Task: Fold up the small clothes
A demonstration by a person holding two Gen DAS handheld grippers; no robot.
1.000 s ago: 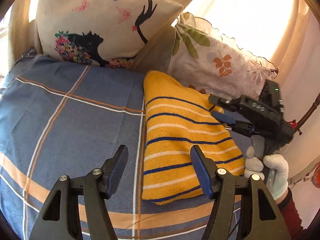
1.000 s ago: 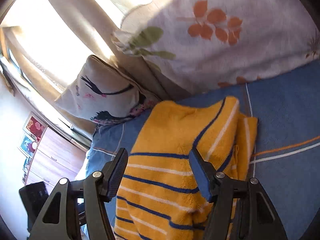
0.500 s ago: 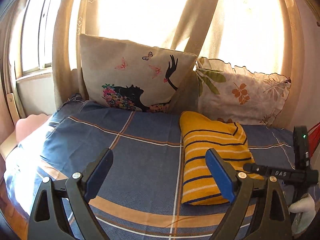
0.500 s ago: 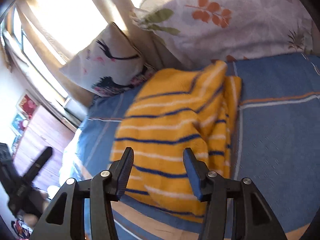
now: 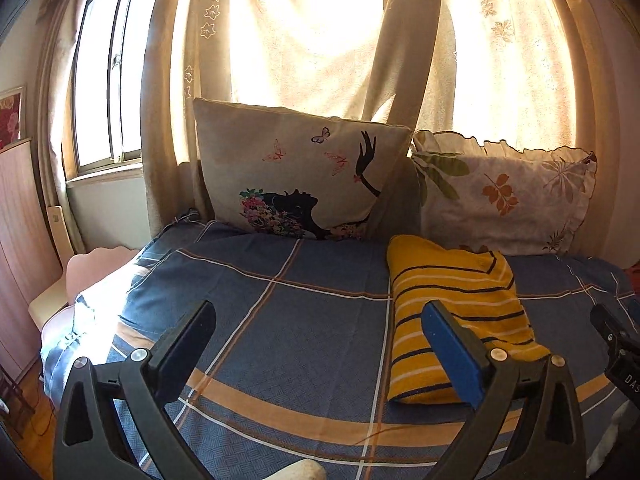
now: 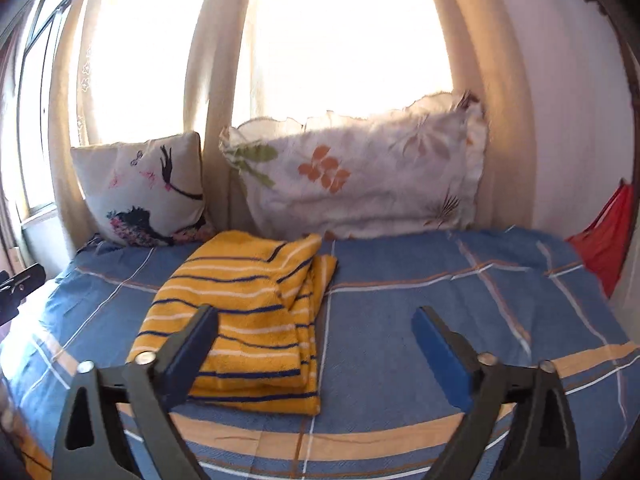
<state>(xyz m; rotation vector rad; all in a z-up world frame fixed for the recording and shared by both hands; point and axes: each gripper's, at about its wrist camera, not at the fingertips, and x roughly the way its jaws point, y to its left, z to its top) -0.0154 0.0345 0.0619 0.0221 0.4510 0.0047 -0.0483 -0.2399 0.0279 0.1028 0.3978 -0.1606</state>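
A yellow garment with blue and white stripes [image 5: 452, 300] lies folded into a long rectangle on the blue plaid bedsheet [image 5: 288, 320]; it also shows in the right wrist view [image 6: 248, 312]. My left gripper [image 5: 320, 340] is open and empty, held back above the sheet to the garment's left. My right gripper [image 6: 316, 344] is open and empty, held back over the garment's right edge; part of it shows at the right edge of the left wrist view [image 5: 616, 344].
A butterfly-print cushion [image 5: 296, 180] and a frilled leaf-print pillow [image 5: 504, 200] lean against the curtained window [image 5: 320, 40] at the back. Red cloth [image 6: 608, 240] lies at the bed's right edge. A pink headboard [image 5: 92, 268] and wooden furniture [image 5: 20, 240] stand left.
Both grippers have pulled back and up from the folded garment, so the whole bed and window now show. The right gripper's jaws have widened. The garment lies still.
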